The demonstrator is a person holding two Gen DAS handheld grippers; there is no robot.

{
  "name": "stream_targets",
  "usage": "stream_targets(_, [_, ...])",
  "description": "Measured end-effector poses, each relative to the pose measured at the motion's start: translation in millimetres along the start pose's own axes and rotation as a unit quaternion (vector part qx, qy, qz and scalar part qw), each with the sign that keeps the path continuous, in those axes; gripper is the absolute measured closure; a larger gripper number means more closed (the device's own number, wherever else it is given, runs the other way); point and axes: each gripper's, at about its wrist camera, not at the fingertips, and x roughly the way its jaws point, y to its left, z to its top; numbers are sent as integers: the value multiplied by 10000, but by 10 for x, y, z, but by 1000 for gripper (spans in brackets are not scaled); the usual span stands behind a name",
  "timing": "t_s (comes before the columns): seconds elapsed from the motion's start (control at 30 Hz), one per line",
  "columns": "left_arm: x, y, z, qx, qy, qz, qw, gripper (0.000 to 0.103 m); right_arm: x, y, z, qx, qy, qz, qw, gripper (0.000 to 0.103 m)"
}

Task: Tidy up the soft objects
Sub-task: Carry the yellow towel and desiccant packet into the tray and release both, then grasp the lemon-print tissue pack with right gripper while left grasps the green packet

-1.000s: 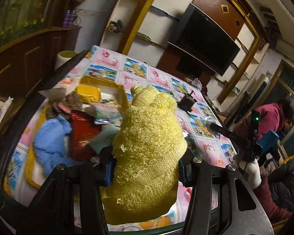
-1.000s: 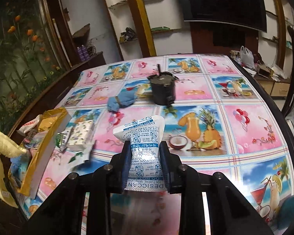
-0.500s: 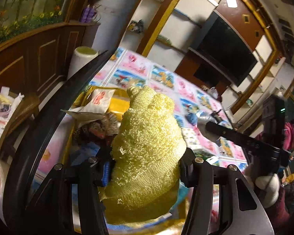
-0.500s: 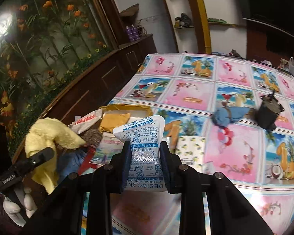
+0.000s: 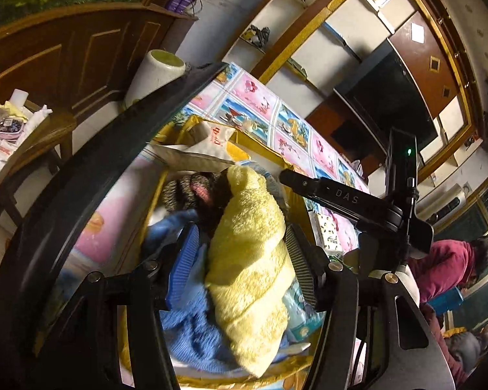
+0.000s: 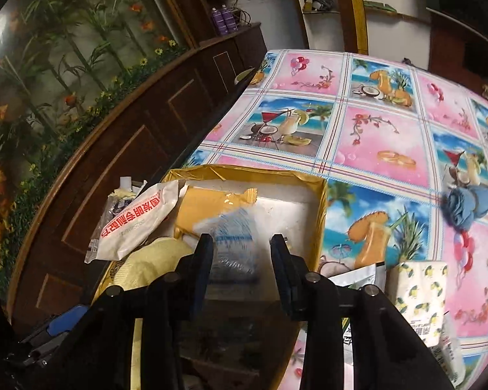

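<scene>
My left gripper [image 5: 244,247] is open over the yellow box [image 5: 260,144]. The fluffy yellow cloth [image 5: 253,260] lies loose between its fingers, resting on a blue knit cloth [image 5: 192,331] in the box. My right gripper [image 6: 242,253] is open above the same box [image 6: 320,221]. The white and blue desiccant packet [image 6: 234,247] is blurred between its fingers, dropping free. The yellow cloth also shows in the right wrist view [image 6: 149,263].
The box also holds a white packet with red print [image 6: 136,221], an orange packet [image 6: 211,208] and a dark fuzzy item [image 5: 192,190]. On the patterned tablecloth [image 6: 374,123] lie a blue cloth [image 6: 471,204] and a lemon-print tissue pack [image 6: 419,286]. A wooden cabinet [image 6: 140,136] stands left.
Both grippers moved over the box and opened. The yellow cloth was let go onto the blue knit. The desiccant packet was let go and is falling.
</scene>
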Motion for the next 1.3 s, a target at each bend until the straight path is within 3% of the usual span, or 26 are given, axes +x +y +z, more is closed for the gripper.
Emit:
stream_targets(0.13, [-106, -41, -70, 30, -174, 61, 9998, 43, -215, -51, -76, 21, -233, 92, 9997, 66])
stream_targets(0.27, [-168, -163, -191, 276, -251, 186, 9991, 43, -549, -208, -215, -16, -514, 21, 9987, 58])
stream_targets(0.4, [-171, -344, -341, 568, -218, 245, 9978, 43, -836, -571, -410, 152, -685, -245, 9972, 51])
stream_targets(0.57, [-60, -539, -510, 683, 11, 141, 9976, 43, -949, -1092, -607, 688, -557, -520, 9947, 50])
stream_targets(0.83, [53, -827, -688, 914, 267, 141, 9954, 43, -746, -1179, -517, 636, -294, -646, 9954, 50])
stream_targets(1.03, [81, -931, -750, 1062, 343, 195, 9936, 43, -362, -1042, -271, 487, 102, -1068, 9930, 50])
stream_targets(1.1, [100, -922, -755, 1046, 377, 207, 9936, 43, -249, -963, -214, 308, 229, -1203, 9920, 45])
stream_targets(1.17, [129, -920, -762, 1016, 420, 210, 9937, 43, -166, -876, -192, 40, 287, -1374, 9901, 33])
stream_targets(1.3, [142, -917, -787, 1005, 475, 180, 9936, 43, -125, -763, -295, -596, 488, -1743, 9817, 35])
